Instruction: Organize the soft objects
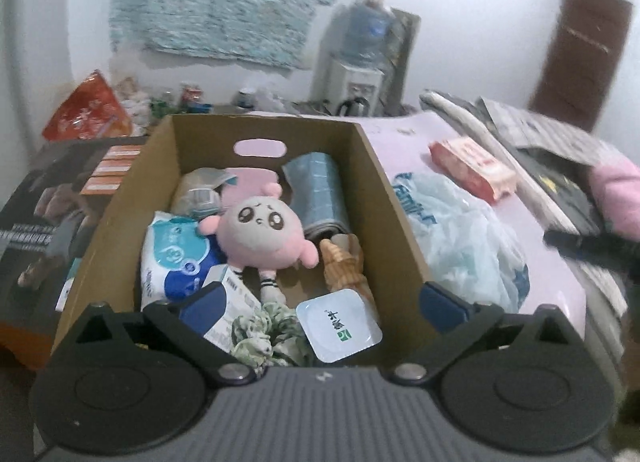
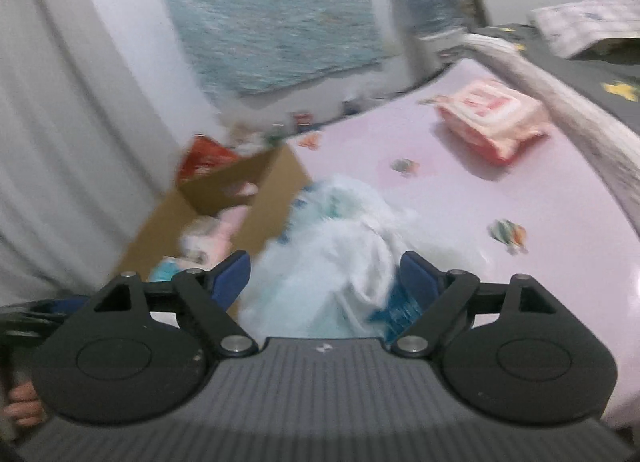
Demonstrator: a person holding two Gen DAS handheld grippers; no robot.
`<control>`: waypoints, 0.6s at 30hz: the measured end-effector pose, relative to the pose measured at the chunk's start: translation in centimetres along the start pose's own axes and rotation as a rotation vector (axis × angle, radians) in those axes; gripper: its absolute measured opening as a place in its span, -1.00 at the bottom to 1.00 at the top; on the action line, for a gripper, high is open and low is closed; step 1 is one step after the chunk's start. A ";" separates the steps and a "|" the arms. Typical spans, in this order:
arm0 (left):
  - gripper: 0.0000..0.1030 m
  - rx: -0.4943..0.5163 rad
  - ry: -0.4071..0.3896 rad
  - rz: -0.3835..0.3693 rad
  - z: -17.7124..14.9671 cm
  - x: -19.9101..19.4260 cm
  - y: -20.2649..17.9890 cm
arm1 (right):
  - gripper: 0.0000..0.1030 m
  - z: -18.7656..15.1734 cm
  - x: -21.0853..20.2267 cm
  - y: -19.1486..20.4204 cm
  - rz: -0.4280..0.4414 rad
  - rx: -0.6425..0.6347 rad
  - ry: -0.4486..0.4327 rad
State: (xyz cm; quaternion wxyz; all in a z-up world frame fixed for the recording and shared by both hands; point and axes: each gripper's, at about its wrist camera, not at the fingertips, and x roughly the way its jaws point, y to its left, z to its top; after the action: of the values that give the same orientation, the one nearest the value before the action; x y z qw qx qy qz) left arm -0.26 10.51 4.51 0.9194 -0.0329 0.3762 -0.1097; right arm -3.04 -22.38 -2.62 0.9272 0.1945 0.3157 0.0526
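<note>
My left gripper [image 1: 324, 302] hangs open over a cardboard box [image 1: 392, 197], nothing between its blue pads. Inside lie a pink plush [image 1: 260, 234], a blue wipes pack [image 1: 176, 254], a rolled blue-grey cloth [image 1: 320, 193], a green scrunchie [image 1: 260, 338] and a white square packet [image 1: 340, 326]. Beside the box's right wall sits a crumpled pale plastic bag [image 1: 460, 238]. My right gripper [image 2: 325, 272] is open just above that bag [image 2: 340, 246]; the pads do not press it. A red-and-pink tissue pack [image 2: 492, 117] lies farther out on the sheet, also in the left wrist view [image 1: 472, 169].
Everything rests on a pink bedsheet [image 2: 440, 201]. A dark printed carton [image 1: 40, 213] stands left of the box. Grey bedding [image 1: 540, 149] is heaped at the right. A water dispenser [image 1: 360, 73] and a red snack bag [image 1: 88, 109] stand by the back wall.
</note>
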 end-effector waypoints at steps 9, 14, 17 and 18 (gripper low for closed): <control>1.00 -0.045 0.026 0.155 -3.0 -0.1 -0.2 | 0.73 -5.8 -0.1 3.7 -0.278 -0.153 -0.053; 1.00 -0.037 -0.027 0.223 -3.9 -1.3 -0.9 | 0.96 -7.8 -1.3 5.1 -0.250 -0.126 -0.054; 1.00 -0.029 -0.038 0.258 -4.0 -1.6 -1.2 | 0.98 -8.1 -2.3 6.1 -0.264 -0.123 -0.058; 1.00 -0.023 -0.041 0.269 -4.0 -1.6 -1.3 | 0.98 -8.1 -2.6 6.3 -0.276 -0.125 -0.057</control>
State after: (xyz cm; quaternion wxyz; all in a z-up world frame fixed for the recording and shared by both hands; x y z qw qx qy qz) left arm -4.42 9.69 2.99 0.9329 0.0049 0.3596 0.0195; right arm -9.86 -14.50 -4.60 0.9446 0.0926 0.3088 -0.0613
